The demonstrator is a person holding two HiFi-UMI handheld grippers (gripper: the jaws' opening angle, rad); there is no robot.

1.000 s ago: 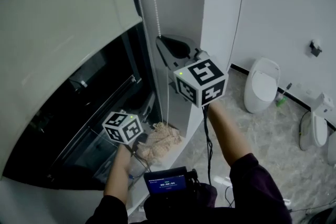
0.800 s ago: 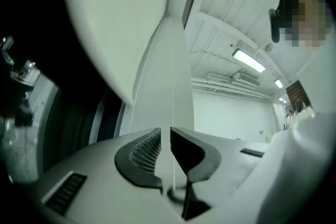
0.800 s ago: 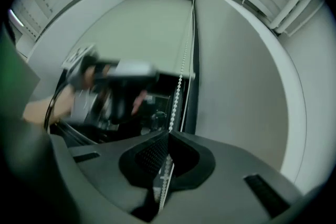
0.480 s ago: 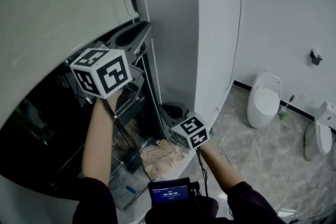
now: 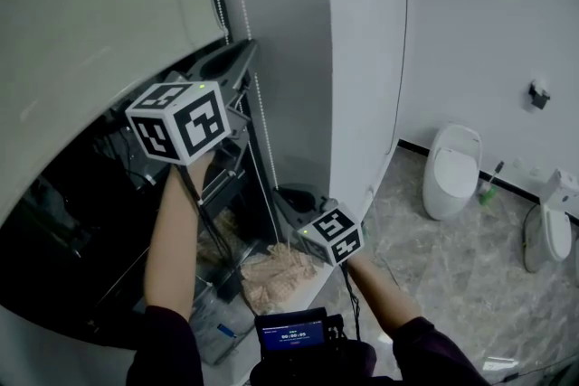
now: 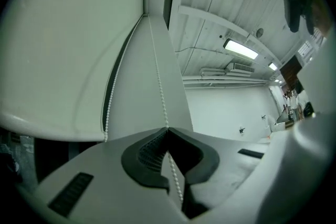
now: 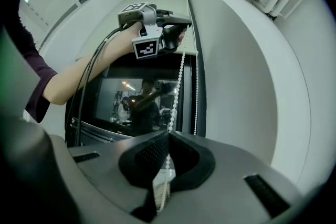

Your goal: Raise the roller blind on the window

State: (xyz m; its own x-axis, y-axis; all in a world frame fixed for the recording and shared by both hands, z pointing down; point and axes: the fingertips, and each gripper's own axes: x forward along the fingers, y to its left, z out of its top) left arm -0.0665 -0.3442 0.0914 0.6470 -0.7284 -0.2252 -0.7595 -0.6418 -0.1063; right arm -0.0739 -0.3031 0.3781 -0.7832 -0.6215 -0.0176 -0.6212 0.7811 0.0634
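Left gripper (image 6: pixel 168 132), held high, is clamped on the bead chain (image 6: pixel 159 93); right gripper (image 7: pixel 168 138), low, pinches the same vertical strand (straight below the left). We judge the roller blind (image 5: pixel 99 4), up-left of both, only partly raised.

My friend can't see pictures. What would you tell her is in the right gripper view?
The right claw is shut on a white bead chain that runs up to the left claw, which grips the same chain higher up. Behind them the pale roller blind covers the top of a dark window.
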